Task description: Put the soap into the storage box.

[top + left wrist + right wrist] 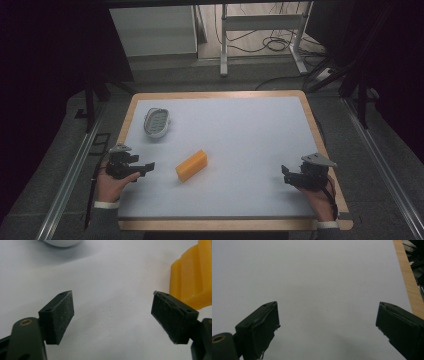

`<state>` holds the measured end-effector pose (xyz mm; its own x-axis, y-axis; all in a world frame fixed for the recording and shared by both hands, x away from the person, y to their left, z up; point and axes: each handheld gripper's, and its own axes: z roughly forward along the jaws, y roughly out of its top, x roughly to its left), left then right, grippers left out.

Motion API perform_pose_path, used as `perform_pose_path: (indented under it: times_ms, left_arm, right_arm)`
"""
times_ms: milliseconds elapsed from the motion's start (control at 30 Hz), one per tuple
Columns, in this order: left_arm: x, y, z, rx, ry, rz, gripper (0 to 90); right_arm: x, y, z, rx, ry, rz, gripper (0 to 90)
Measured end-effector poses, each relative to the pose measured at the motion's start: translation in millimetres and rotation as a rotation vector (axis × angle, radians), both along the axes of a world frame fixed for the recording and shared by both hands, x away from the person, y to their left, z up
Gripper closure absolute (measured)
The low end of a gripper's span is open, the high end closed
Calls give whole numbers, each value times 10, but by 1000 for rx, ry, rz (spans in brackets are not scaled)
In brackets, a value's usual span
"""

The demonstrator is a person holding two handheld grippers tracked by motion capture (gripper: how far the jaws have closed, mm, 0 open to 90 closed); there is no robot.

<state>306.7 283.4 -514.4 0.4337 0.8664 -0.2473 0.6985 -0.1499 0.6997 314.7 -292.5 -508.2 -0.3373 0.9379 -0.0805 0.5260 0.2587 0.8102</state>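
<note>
An orange block [191, 165] with a ridged side lies near the middle of the white table top. A pale oval dish [157, 122] sits at the back left. My left gripper [148, 166] rests at the left edge, pointing right at the block, jaws open and empty. In the left gripper view the orange block [193, 277] stands just beyond the right-hand jaw, and the dish's rim [61, 242] shows at the top. My right gripper [285, 172] rests near the right edge, pointing left. The right gripper view has its jaws wide apart over bare white surface, open.
The white table top [240, 135] has a wooden border [320, 145]. Metal rails run down both sides of the table. Beyond the far edge stand a white frame leg and loose cables on the floor.
</note>
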Motion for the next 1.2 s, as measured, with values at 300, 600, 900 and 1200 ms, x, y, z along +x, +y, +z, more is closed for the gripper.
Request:
perform_pose_path:
  times_ms: [300,600,900,1200]
  left_arm:
    - [-6,27,18,-5,-3,1,199]
    - [-24,63,41,-14,-9,16,204]
    - [-25,-24,248,53,-10,-4,213]
    - [-59,-134,530,85,-38,-40,208]
  right_arm:
    - [-25,-40,18,3,-13,-16,50]
    - [-34,-70,39,12,-23,-28,50]
    - [-37,-123,35,25,-17,-28,50]
    - [-56,-139,47,25,-19,-20,50]
